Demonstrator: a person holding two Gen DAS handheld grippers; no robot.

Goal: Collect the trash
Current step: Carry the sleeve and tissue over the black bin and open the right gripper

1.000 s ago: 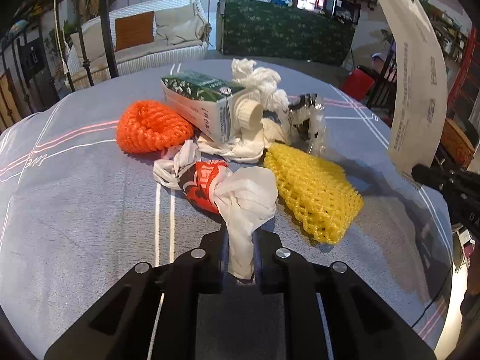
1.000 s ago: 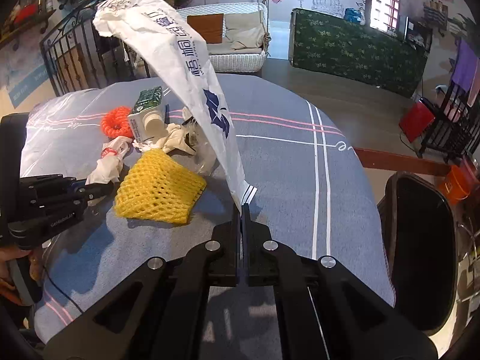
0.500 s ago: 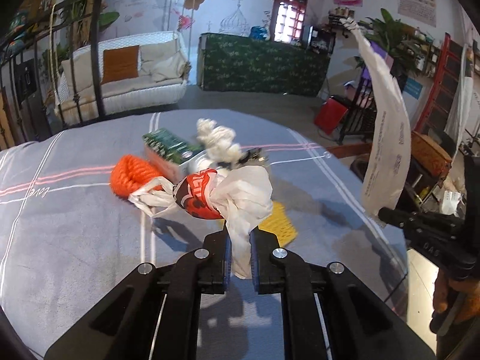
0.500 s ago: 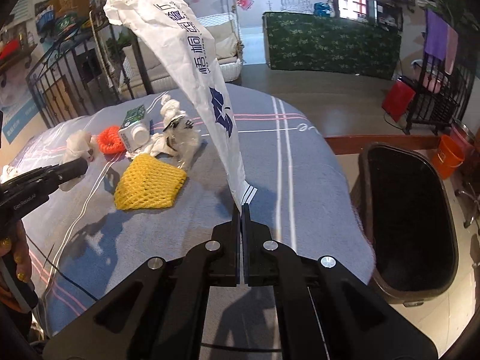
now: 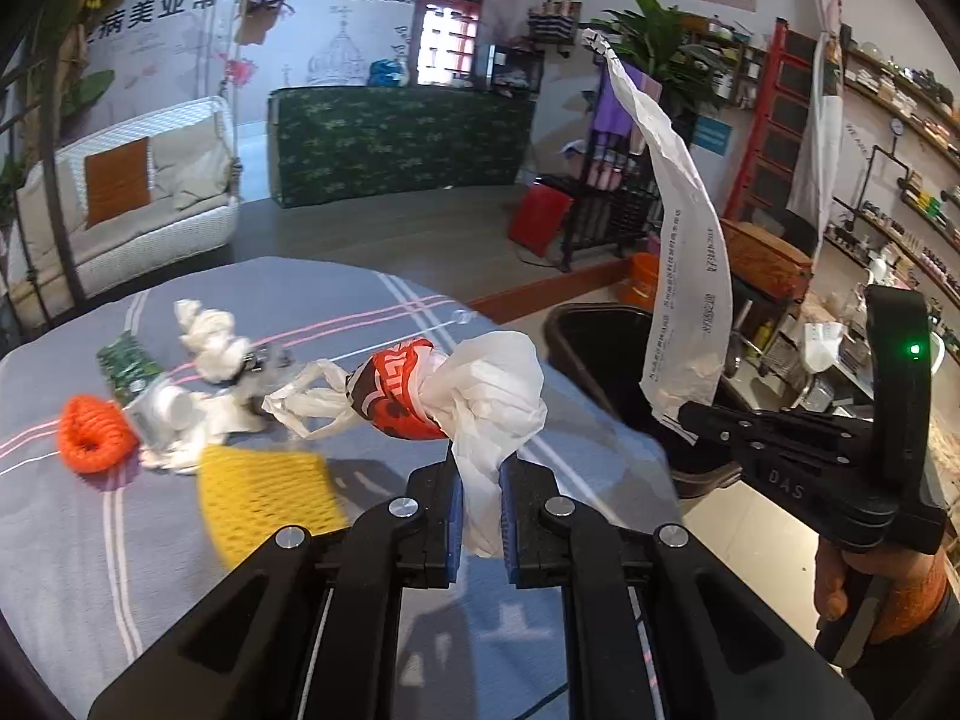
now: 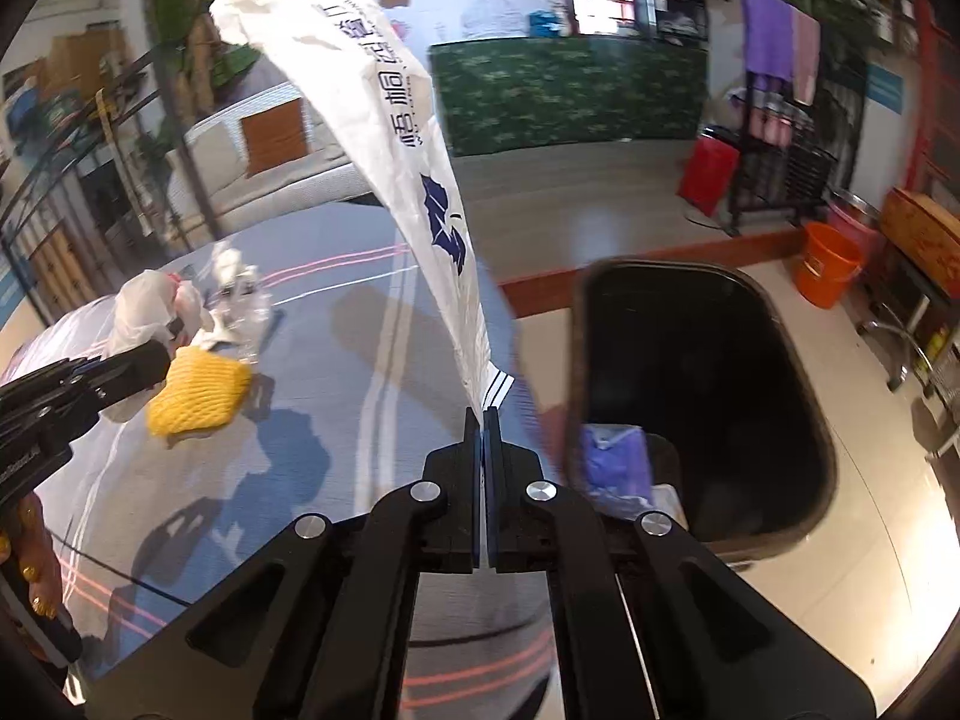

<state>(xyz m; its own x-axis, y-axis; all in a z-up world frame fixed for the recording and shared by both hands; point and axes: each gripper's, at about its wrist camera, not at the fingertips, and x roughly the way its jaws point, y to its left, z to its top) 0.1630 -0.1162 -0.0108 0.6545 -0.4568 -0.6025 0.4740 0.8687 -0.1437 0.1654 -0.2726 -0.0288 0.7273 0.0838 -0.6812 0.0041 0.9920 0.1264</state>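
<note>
My left gripper [image 5: 478, 474] is shut on a crumpled white plastic bag with a red print [image 5: 456, 396], lifted above the table's right side. My right gripper [image 6: 483, 420] is shut on a long white printed wrapper [image 6: 384, 108] that stands up from its fingers; the same wrapper [image 5: 684, 276] shows in the left wrist view beside the black trash bin [image 5: 606, 360]. The bin [image 6: 720, 396] stands on the floor past the table edge, with purple trash [image 6: 618, 462] inside. The left gripper [image 6: 150, 360] with its white bag [image 6: 150, 306] appears at the left of the right wrist view.
On the grey striped tablecloth [image 5: 90, 540] lie a yellow foam net [image 5: 264, 498], an orange foam net [image 5: 93, 441], a green carton [image 5: 129, 366] and white crumpled tissue [image 5: 210, 336]. An orange bucket [image 6: 825, 264] and racks stand behind the bin.
Both grippers have swung to the right toward the bin. The left one lifted the white and red bag off the table; the right one carried the wrapper over the table edge.
</note>
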